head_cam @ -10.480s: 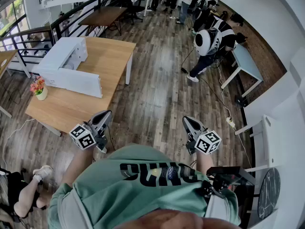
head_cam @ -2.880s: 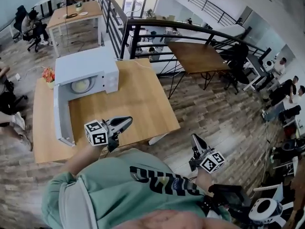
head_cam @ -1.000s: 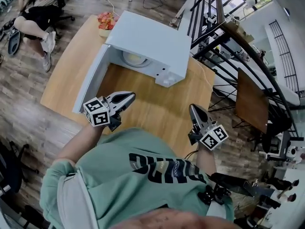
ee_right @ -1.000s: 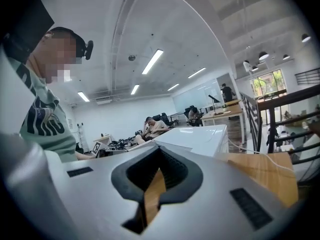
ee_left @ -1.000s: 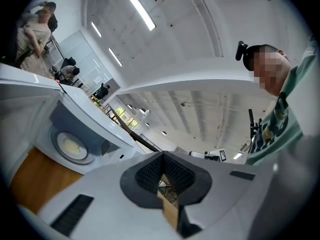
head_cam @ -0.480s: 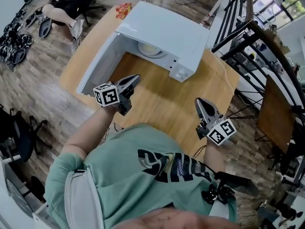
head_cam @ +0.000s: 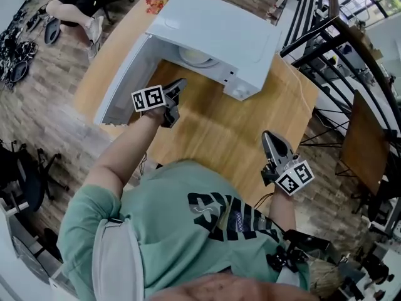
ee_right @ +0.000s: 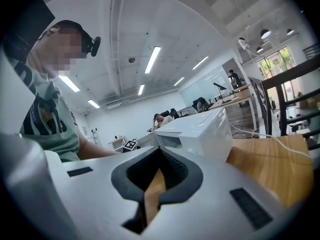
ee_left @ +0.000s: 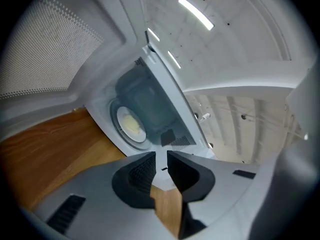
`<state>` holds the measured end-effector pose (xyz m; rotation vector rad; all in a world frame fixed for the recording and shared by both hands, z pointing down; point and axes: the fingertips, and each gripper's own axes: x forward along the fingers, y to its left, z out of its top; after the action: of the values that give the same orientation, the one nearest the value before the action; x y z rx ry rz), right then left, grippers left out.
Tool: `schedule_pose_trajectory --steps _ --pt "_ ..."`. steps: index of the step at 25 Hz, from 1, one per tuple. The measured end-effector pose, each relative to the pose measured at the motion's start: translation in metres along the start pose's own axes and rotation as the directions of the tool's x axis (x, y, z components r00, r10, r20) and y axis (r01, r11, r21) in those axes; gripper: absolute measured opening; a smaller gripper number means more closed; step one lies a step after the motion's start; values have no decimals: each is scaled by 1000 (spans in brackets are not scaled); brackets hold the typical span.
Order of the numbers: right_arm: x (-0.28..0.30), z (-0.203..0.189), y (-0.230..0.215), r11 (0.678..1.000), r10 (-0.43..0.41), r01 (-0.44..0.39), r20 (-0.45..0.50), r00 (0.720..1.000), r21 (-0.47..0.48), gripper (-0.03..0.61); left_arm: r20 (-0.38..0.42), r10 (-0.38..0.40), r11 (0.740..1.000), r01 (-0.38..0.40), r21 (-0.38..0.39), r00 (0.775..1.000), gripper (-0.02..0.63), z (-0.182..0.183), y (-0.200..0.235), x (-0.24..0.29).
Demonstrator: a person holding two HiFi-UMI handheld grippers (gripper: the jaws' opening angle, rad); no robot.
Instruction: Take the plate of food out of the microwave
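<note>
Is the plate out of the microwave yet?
No, the plate sits inside the open microwave.

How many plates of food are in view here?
1. The plate of food sits inside the open microwave on the wooden table; part of the cavity is hidden.

the microwave [head_cam: 213, 36] is plain white; its open door [head_cam: 123, 80] is pale grey with a finely dotted mesh. the plate [head_cam: 203, 59] is white, the food [ee_left: 131, 125] pale yellow. the table [head_cam: 213, 137] is honey-brown grained wood, the floor [head_cam: 44, 105] dark brown planks. the near shirt [head_cam: 156, 224] is sea green with black lettering. the far flowers [head_cam: 156, 0] are red and orange.
</note>
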<state>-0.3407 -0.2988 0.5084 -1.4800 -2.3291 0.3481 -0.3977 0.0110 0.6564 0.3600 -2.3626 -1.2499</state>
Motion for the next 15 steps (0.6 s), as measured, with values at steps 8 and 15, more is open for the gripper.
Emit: schedule_pose_trajectory --steps 8,15 --pt "2 2 -12 1000 -27 27 -26 999 14 6 -10 266 956 -265 -122 964 233 41 85 46" --pt "2 -8 -30 998 -50 52 -49 998 43 6 -77 421 886 -428 -178 904 403 45 129 80"
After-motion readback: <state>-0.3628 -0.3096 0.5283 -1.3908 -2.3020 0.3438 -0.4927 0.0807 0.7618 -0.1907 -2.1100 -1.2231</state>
